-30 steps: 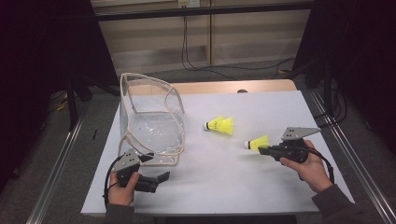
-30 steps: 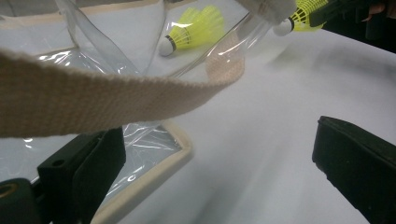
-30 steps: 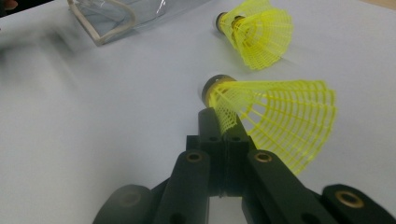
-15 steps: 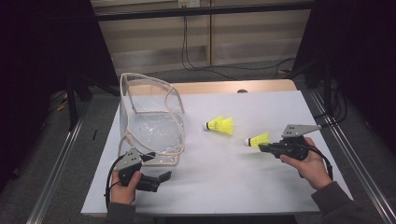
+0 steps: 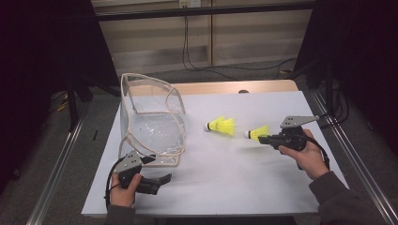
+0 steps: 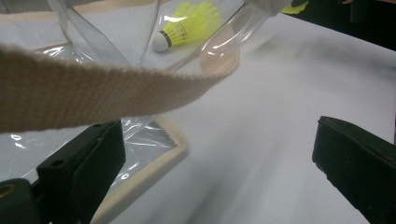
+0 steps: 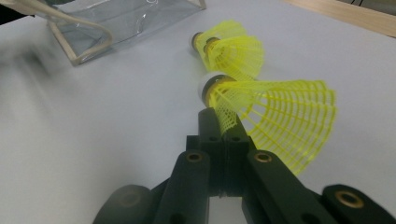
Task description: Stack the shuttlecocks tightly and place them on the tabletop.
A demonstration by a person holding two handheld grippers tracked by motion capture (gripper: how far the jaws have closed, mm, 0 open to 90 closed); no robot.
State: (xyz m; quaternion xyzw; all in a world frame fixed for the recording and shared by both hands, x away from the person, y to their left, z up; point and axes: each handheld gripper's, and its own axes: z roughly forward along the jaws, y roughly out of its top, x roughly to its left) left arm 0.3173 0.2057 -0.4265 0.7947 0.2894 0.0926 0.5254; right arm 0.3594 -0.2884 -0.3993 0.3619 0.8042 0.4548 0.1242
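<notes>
The right gripper [image 5: 265,138] pinches one yellow birdie [image 5: 257,133], far from the clear bag [image 5: 152,126]. The other birdie [image 5: 222,125] lies nearer the bag, which looks empty. The left gripper [image 5: 162,180] waits open beside it.

Bright white table [image 5: 225,173] amid dark surroundings, soft shadows, close strap [image 6: 93,88] blurred, edges smeared
</notes>
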